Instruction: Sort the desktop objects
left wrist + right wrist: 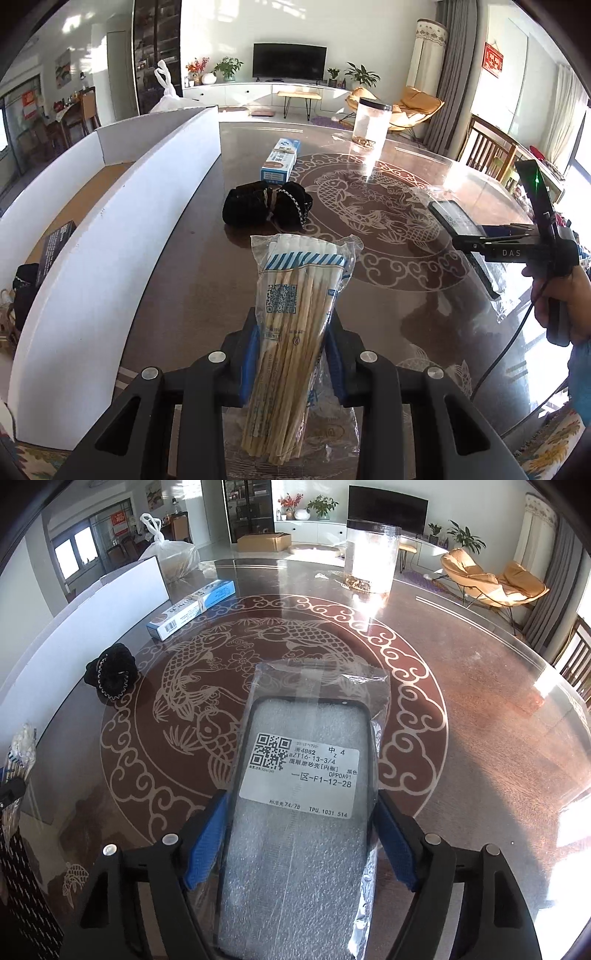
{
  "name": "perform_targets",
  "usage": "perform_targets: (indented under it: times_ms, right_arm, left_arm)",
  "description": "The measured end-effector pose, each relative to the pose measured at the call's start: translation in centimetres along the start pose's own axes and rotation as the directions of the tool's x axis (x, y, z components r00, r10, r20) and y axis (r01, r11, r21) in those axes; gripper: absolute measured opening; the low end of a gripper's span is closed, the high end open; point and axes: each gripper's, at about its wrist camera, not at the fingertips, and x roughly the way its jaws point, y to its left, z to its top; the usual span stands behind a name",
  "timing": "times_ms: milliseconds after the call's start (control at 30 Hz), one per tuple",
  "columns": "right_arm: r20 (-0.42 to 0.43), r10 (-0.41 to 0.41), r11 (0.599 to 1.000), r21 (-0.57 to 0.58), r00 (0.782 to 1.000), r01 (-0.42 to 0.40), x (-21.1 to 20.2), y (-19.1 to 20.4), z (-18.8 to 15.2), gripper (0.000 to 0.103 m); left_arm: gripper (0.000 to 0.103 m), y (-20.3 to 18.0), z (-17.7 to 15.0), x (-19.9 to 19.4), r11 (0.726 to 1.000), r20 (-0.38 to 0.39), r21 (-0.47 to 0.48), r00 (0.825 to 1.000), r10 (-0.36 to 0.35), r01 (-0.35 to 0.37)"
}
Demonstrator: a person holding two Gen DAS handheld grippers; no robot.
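Observation:
In the left wrist view my left gripper (291, 332) is shut on a plastic pack of long wooden cotton swabs (295, 295), held clear above the table; both blue pads (249, 354) press its sides. The pack also shows at the left edge of the right wrist view (20, 749). My right gripper (301, 812) is shut on a bagged black phone case (303, 775) with a white label, its blue pads against the case's two long edges. Seen from the left wrist, the phone case (456, 219) sits tilted above the table in the right gripper (465, 240).
A white-walled cardboard box (122, 206) runs along the table's left side, with dark items inside. On the glass table (461, 709) lie a black hair scrunchie (110, 674), a blue-white carton (192, 607) and a clear jar (371, 557). A person's hand (561, 295) holds the right gripper.

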Motion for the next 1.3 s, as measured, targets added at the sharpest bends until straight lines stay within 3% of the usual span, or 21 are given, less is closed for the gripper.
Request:
perform_targets:
  times_ms: [167, 367, 467, 700, 800, 900, 1000, 1133, 1300]
  right_arm:
    - [0.068, 0.046, 0.999, -0.023, 0.997, -0.044, -4.0, 1.9, 1.4, 0.077]
    - [0.144, 0.162, 0.980, -0.135, 0.976, -0.143, -7.3, 8.9, 8.0, 0.077]
    - [0.184, 0.245, 0.955, -0.217, 0.952, -0.204, -8.6, 14.6, 12.6, 0.077]
    - [0.201, 0.464, 0.852, -0.369, 0.863, -0.372, -8.4, 30.8, 22.0, 0.077]
    - [0.152, 0.476, 0.824, -0.422, 0.866, -0.378, -4.9, 37.2, 24.4, 0.077]
    - [0.085, 0.452, 0.819, -0.434, 0.888, -0.376, -0.1, 41.4, 25.5, 0.077]
    - [0.019, 0.431, 0.820, -0.426, 0.902, -0.383, 4.5, 43.8, 25.6, 0.077]
    - [-0.083, 0.443, 0.816, -0.375, 0.893, -0.440, 8.5, 44.2, 24.9, 0.081]
    - [-0.004, 0.511, 0.804, -0.353, 0.860, -0.479, 5.9, 40.5, 23.8, 0.095]
  left_arm:
    - [0.032, 3.8, 1.5, -4.1, 0.996, 0.077, -0.090, 0.997, 0.005, 0.002]
    - [0.032, 11.3, 4.1, -8.3, 0.983, 0.122, -0.158, 0.986, 0.110, -0.090]
    - [0.032, 16.2, 5.6, -8.9, 0.965, 0.100, -0.199, 0.976, 0.193, -0.170]
    - [0.032, 26.3, 7.5, -6.5, 0.904, -0.022, -0.316, 0.955, 0.296, -0.288]
    - [0.032, 28.8, 8.0, -4.0, 0.891, -0.096, -0.319, 0.946, 0.309, -0.323]
    - [0.032, 29.8, 8.1, -1.9, 0.889, -0.146, -0.315, 0.943, 0.299, -0.331]
    - [0.039, 30.4, 7.8, 0.3, 0.882, -0.220, -0.324, 0.934, 0.281, -0.342]
    - [0.082, 29.8, 7.2, 1.5, 0.873, -0.242, -0.291, 0.913, 0.329, -0.392]
    - [0.082, 27.0, 7.1, -1.2, 0.883, -0.121, -0.279, 0.926, 0.358, -0.378]
